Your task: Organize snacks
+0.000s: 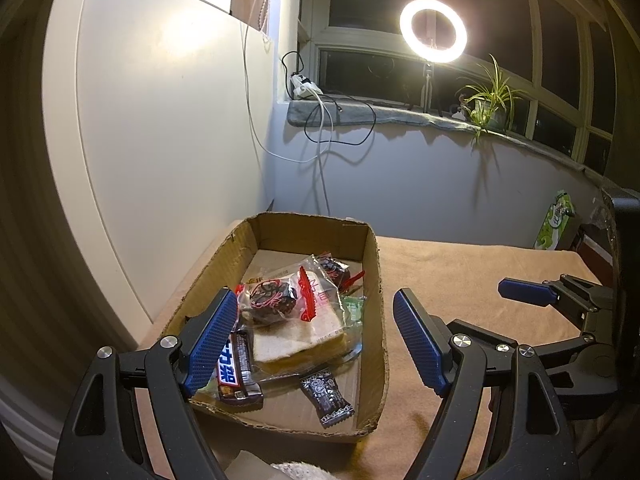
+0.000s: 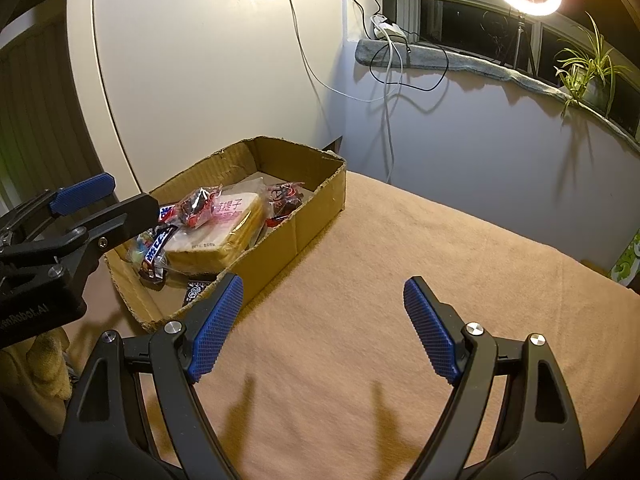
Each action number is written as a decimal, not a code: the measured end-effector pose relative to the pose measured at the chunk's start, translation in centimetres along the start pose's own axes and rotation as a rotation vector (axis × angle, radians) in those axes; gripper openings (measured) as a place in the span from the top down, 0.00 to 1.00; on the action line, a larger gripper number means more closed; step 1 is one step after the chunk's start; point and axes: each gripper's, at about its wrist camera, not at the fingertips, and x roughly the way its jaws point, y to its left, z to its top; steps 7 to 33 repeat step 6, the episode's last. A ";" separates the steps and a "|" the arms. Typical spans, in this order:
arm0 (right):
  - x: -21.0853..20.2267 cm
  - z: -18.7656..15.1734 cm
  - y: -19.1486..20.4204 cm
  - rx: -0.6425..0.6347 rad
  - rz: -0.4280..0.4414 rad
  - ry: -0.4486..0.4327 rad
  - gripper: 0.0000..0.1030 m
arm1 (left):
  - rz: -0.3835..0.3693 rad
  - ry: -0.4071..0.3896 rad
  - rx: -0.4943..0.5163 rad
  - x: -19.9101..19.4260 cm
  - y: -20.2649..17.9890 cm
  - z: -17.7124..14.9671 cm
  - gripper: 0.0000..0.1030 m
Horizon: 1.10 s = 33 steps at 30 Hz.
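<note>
While open, left gripper point(image 1: 316, 340) over snacks point(image 1: 296, 312).

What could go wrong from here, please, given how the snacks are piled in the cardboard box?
1. The dark cake packet lies loosely on the bagged bread; lifting the bread could tip it off.
2. The open left gripper straddles the low, torn box wall, so a finger may catch it and drag the box.
3. Crinkly overlapping wrappers could make the pads pinch two packets together.
</note>
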 end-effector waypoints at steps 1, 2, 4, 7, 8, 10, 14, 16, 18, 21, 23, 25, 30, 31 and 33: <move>0.0 0.0 0.0 0.000 0.000 0.001 0.18 | 0.000 -0.002 0.000 0.0 0.0 -0.1 0.22; 0.0 -0.1 0.0 -0.001 -0.001 0.002 0.18 | 0.000 -0.004 0.001 -0.1 -0.1 -0.1 0.22; 0.0 -0.1 -0.1 -0.001 -0.002 0.004 0.18 | 0.000 -0.004 0.003 -0.1 -0.2 -0.2 0.22; 0.0 -0.2 -0.2 -0.002 -0.004 0.005 0.18 | 0.001 0.000 0.005 0.0 -0.2 -0.3 0.22; 0.0 -0.2 -0.2 -0.002 -0.004 0.005 0.18 | 0.001 0.000 0.005 0.0 -0.2 -0.3 0.22; 0.0 -0.2 -0.2 -0.002 -0.004 0.005 0.18 | 0.001 0.000 0.005 0.0 -0.2 -0.3 0.22; 0.0 -0.2 -0.2 -0.002 -0.004 0.005 0.18 | 0.001 0.000 0.005 0.0 -0.2 -0.3 0.22; 0.0 -0.2 -0.2 -0.002 -0.004 0.005 0.18 | 0.001 0.000 0.005 0.0 -0.2 -0.3 0.22; 0.0 -0.2 -0.2 -0.002 -0.004 0.005 0.18 | 0.001 0.000 0.005 0.0 -0.2 -0.3 0.22; 0.0 -0.2 -0.2 -0.002 -0.004 0.005 0.18 | 0.001 0.000 0.005 0.0 -0.2 -0.3 0.22; 0.0 -0.2 -0.2 -0.002 -0.004 0.005 0.18 | 0.001 0.000 0.005 0.0 -0.2 -0.3 0.22; 0.0 -0.2 -0.2 -0.002 -0.004 0.005 0.18 | 0.001 0.000 0.005 0.0 -0.2 -0.3 0.22; 0.0 -0.2 -0.2 -0.002 -0.004 0.005 0.18 | 0.001 0.000 0.005 0.0 -0.2 -0.3 0.22; 0.0 -0.2 -0.2 -0.002 -0.004 0.005 0.18 | 0.001 0.000 0.005 0.0 -0.2 -0.3 0.22; 0.0 -0.2 -0.2 -0.002 -0.004 0.005 0.18 | 0.001 0.000 0.005 0.0 -0.2 -0.3 0.22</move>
